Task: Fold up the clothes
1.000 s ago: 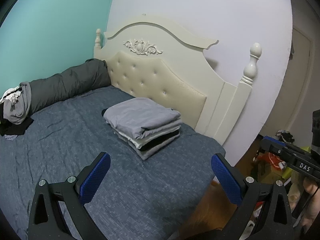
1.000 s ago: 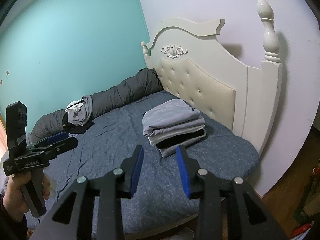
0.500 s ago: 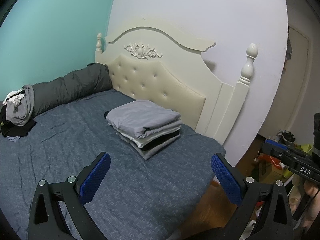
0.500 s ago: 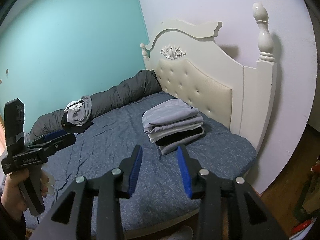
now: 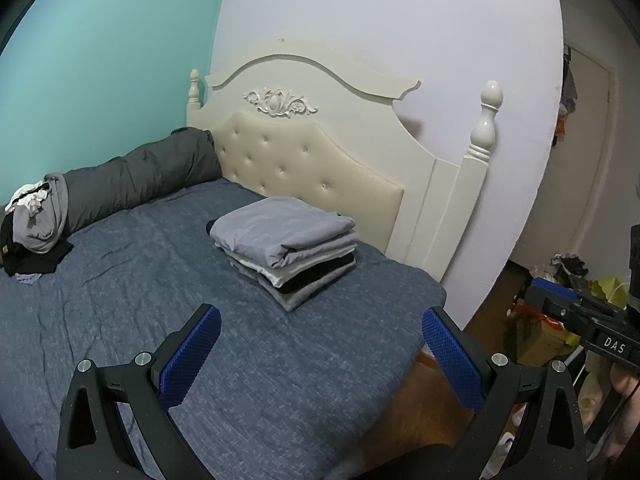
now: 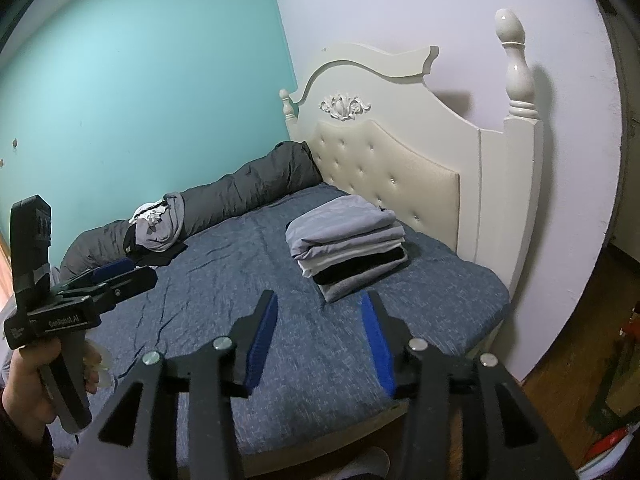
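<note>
The stack (image 5: 286, 246) of folded clothes lies on the bed (image 5: 120, 300), near the headboard (image 5: 312, 160) and close to the right edge of the mattress. A grey piece is on top; below it there are white, black and grey layers. The stack looks tidy and nothing touches it.

Both grippers are in the air before the stack and point down toward the bed at a slant. The left gripper (image 5: 320, 354) has its jaws wide apart, and nothing is between the blue pads (image 5: 192, 354). In the right wrist view a hand (image 6: 30, 396) holds this gripper by its handle, at the left side over the bed.

The right gripper (image 6: 320, 338) has its jaws opening; they are about half apart, and nothing is between them. Only the sheet shows in the gap.

Farther away, a dark rolled duvet (image 5: 136, 176) lies along the teal wall (image 5: 100, 60). A loose pile (image 5: 34, 220) of unfolded clothes lies against the duvet, well apart from the stack.
</note>
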`<action>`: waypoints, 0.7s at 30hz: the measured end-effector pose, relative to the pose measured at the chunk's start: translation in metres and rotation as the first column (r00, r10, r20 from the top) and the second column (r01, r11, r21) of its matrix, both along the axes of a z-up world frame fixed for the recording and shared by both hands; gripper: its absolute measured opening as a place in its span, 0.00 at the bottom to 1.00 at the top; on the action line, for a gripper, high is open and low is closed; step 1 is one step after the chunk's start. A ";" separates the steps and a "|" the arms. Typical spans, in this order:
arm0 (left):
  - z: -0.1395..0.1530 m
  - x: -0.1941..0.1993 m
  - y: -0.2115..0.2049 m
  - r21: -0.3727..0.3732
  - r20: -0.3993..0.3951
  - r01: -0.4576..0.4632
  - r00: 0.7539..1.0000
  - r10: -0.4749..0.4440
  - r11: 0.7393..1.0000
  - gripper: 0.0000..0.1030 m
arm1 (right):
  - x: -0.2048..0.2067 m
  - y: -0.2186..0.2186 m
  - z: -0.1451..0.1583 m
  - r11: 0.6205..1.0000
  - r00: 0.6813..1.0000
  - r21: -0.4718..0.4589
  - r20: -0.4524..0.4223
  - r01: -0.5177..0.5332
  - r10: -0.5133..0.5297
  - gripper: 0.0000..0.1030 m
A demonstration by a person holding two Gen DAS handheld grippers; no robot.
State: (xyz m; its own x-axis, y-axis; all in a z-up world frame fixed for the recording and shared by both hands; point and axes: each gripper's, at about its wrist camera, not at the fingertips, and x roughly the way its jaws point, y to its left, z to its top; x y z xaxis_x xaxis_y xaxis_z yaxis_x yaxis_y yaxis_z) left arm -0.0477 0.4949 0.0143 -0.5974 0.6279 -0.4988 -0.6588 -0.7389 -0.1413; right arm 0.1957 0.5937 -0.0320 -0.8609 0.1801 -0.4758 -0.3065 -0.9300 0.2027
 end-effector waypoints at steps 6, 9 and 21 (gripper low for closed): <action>-0.004 0.011 -0.006 -0.002 -0.005 0.003 1.000 -0.003 1.000 1.00 | 0.011 -0.008 -0.003 1.000 1.000 0.003 -0.002 0.016 -0.016 0.50; -0.006 0.016 -0.009 -0.002 -0.006 0.005 1.000 -0.005 1.000 1.00 | 0.015 -0.013 -0.005 1.000 1.000 0.009 -0.004 0.022 -0.022 0.53; -0.012 0.032 -0.022 -0.009 -0.018 -0.004 1.000 0.004 1.000 1.00 | 0.028 -0.026 -0.013 0.999 0.999 0.013 -0.001 0.036 -0.036 0.64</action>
State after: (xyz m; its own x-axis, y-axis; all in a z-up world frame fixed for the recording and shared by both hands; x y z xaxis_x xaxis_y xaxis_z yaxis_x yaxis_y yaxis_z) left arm -0.0159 0.4729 0.0021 -0.6092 0.6207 -0.4936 -0.6580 -0.7430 -0.1222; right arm 0.2233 0.5674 -0.0450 -0.8542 0.2172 -0.4724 -0.3396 -0.9210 0.1907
